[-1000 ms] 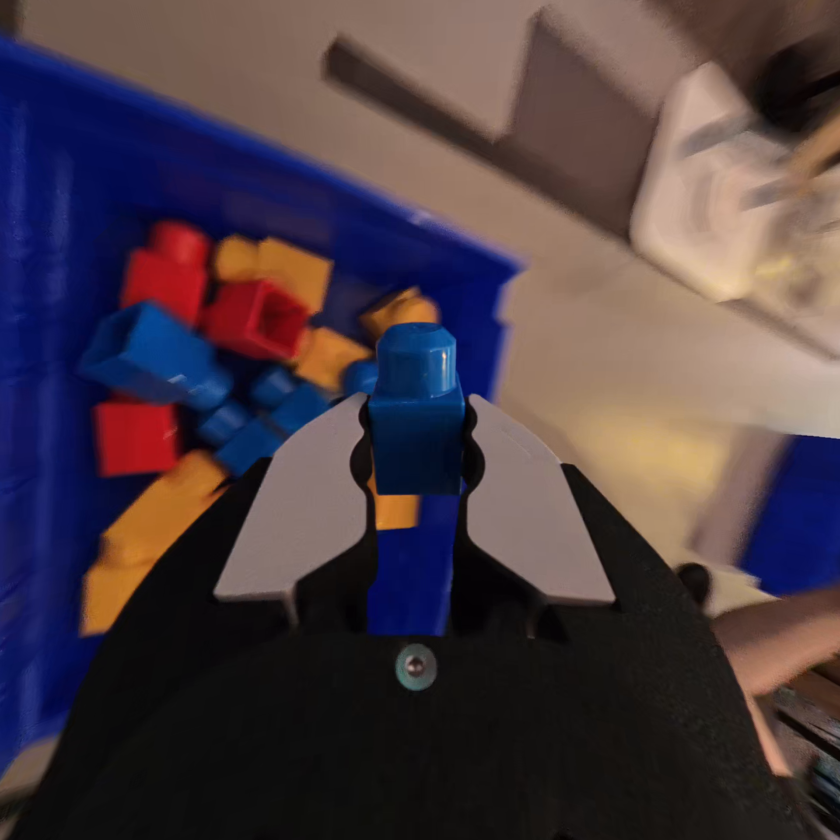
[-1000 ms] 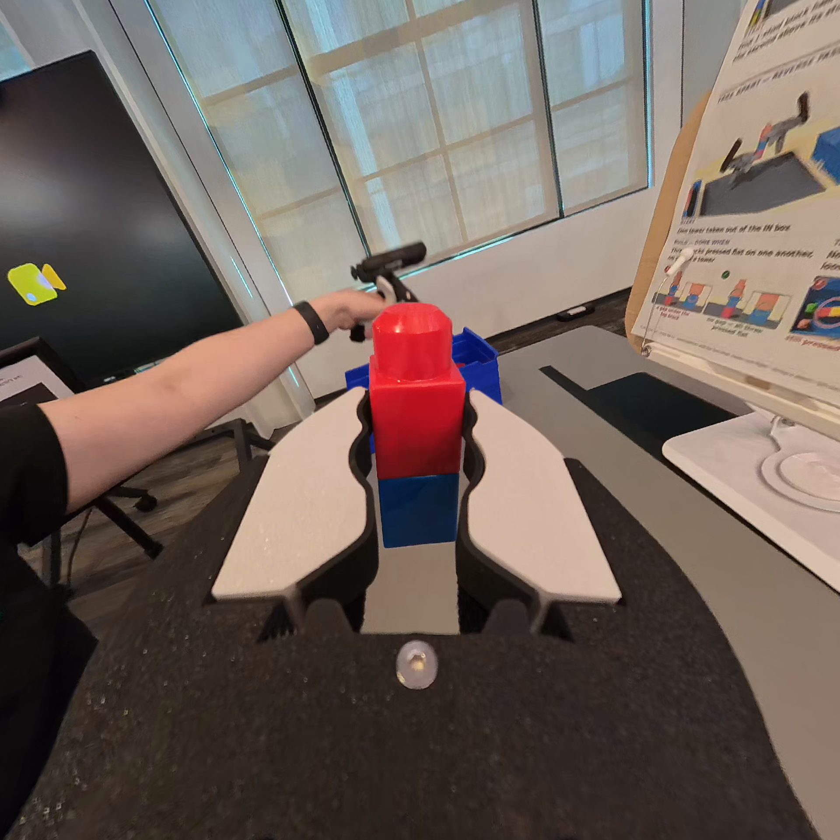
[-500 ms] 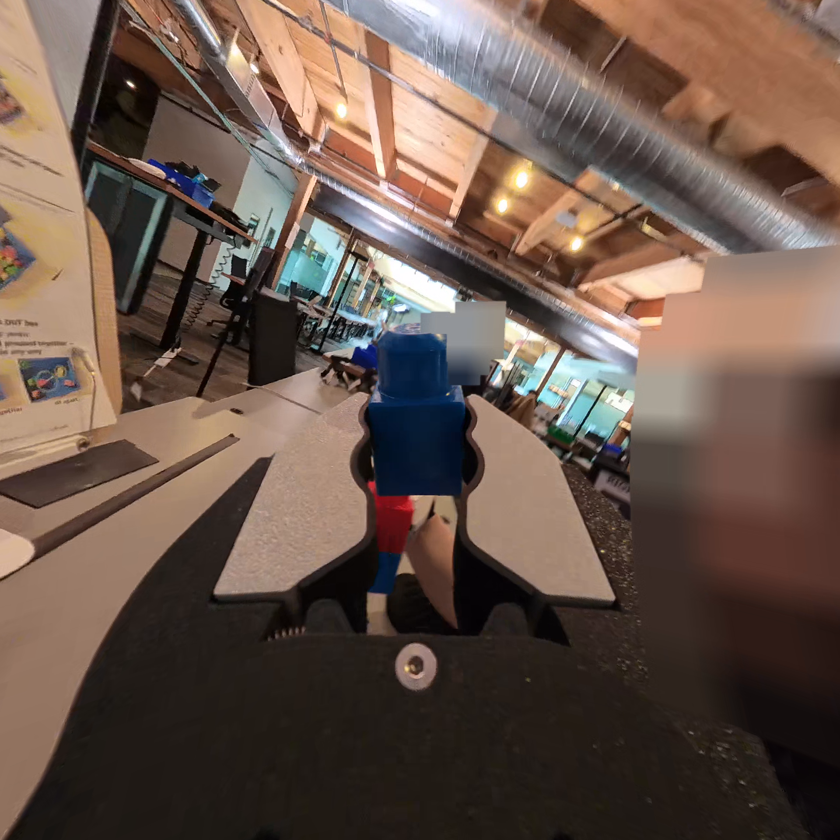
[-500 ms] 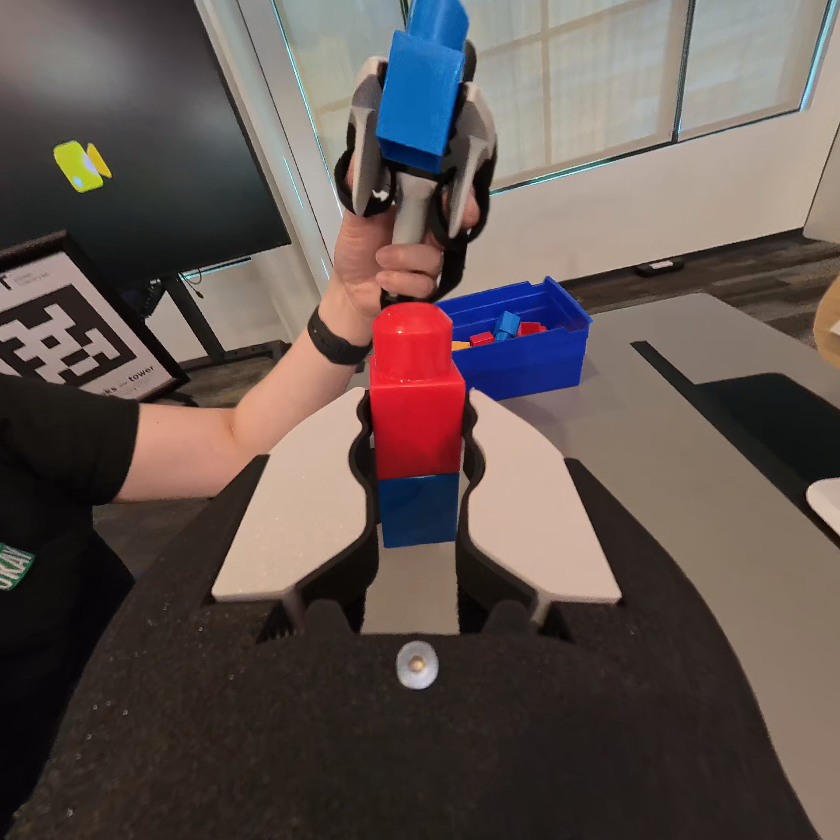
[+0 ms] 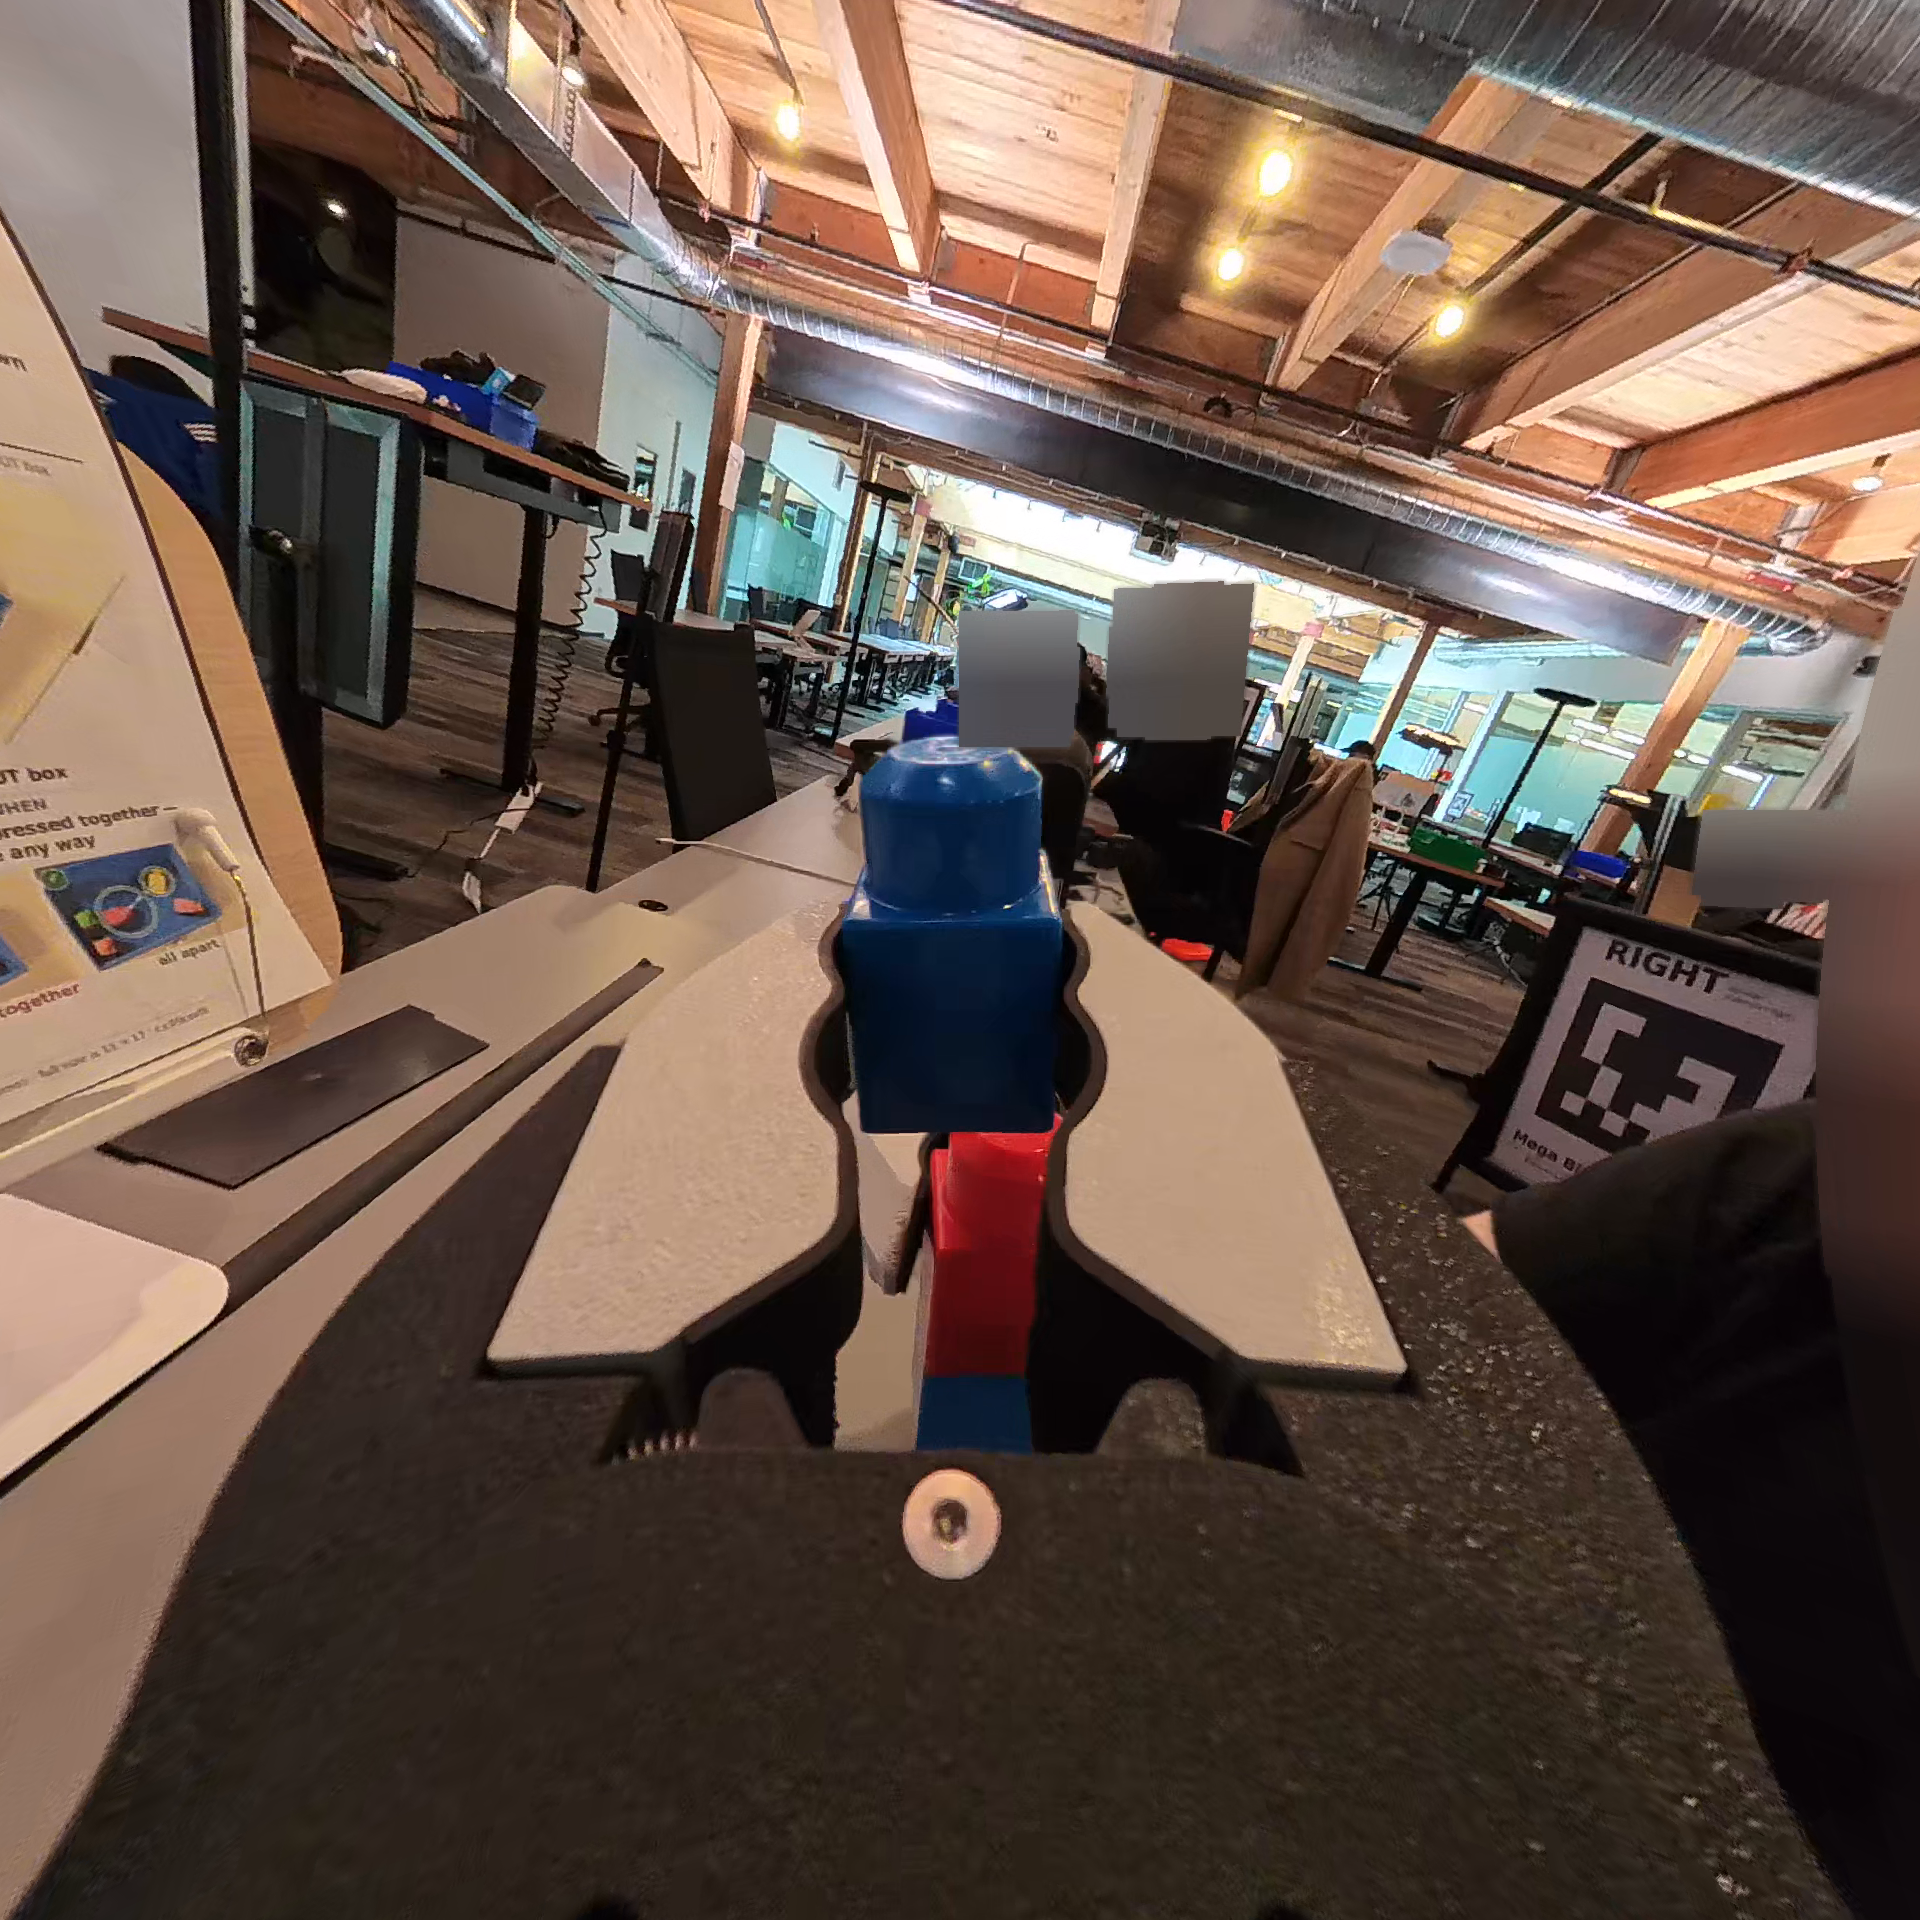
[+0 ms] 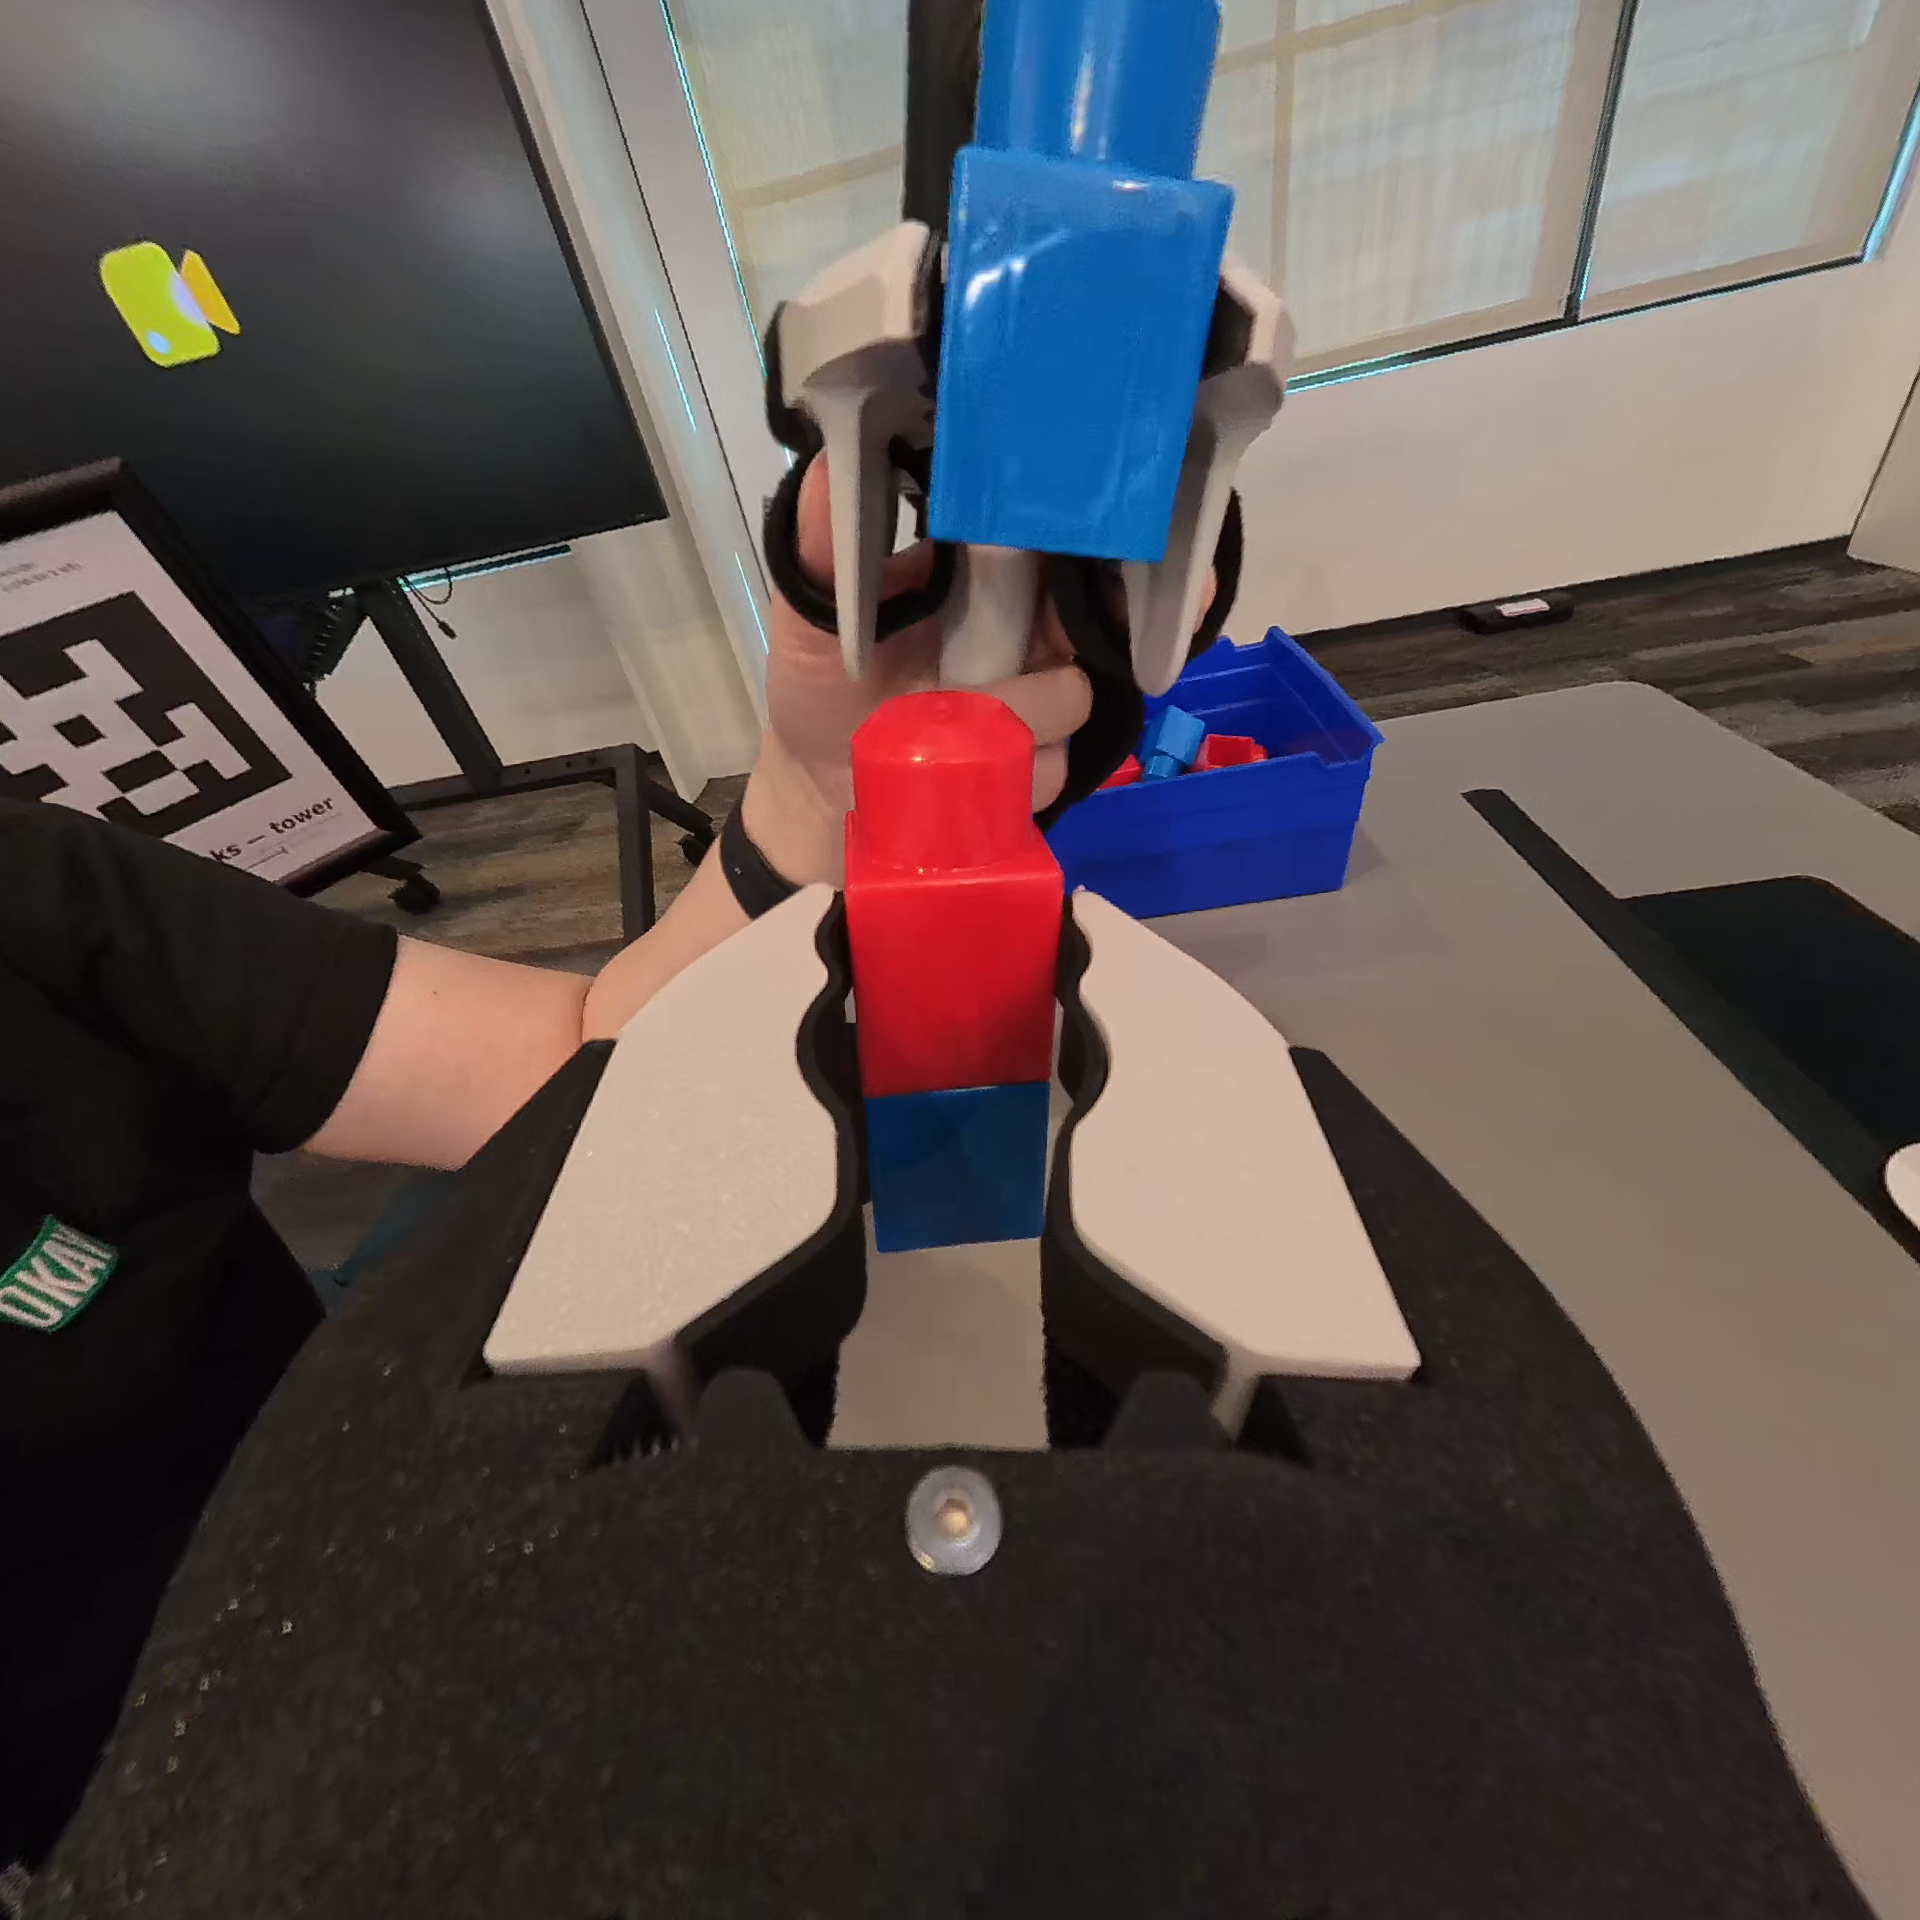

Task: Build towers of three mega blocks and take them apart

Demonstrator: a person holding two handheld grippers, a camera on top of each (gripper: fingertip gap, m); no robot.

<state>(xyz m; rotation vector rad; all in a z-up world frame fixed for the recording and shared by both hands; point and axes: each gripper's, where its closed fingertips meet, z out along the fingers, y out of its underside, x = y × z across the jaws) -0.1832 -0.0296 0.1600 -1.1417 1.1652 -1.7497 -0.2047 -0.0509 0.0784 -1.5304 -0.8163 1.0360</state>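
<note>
Blue block [image 6: 1075, 353] w/ grey-black left tool [image 6: 1039, 416]; red block [image 6: 951, 935] on blue block [image 6: 956, 1169]; blue bin [image 6: 1236, 821], grey tabletop [image 6: 1455, 1039].

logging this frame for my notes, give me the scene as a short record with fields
left gripper: shut on a loose blue block
right gripper: shut on a red block stacked on a lower blue block
alignment: loose blue block held above the red stud, not yet joined
tower: two of three blocks joined
blue bin: on the grey table, holding more blocks
</note>
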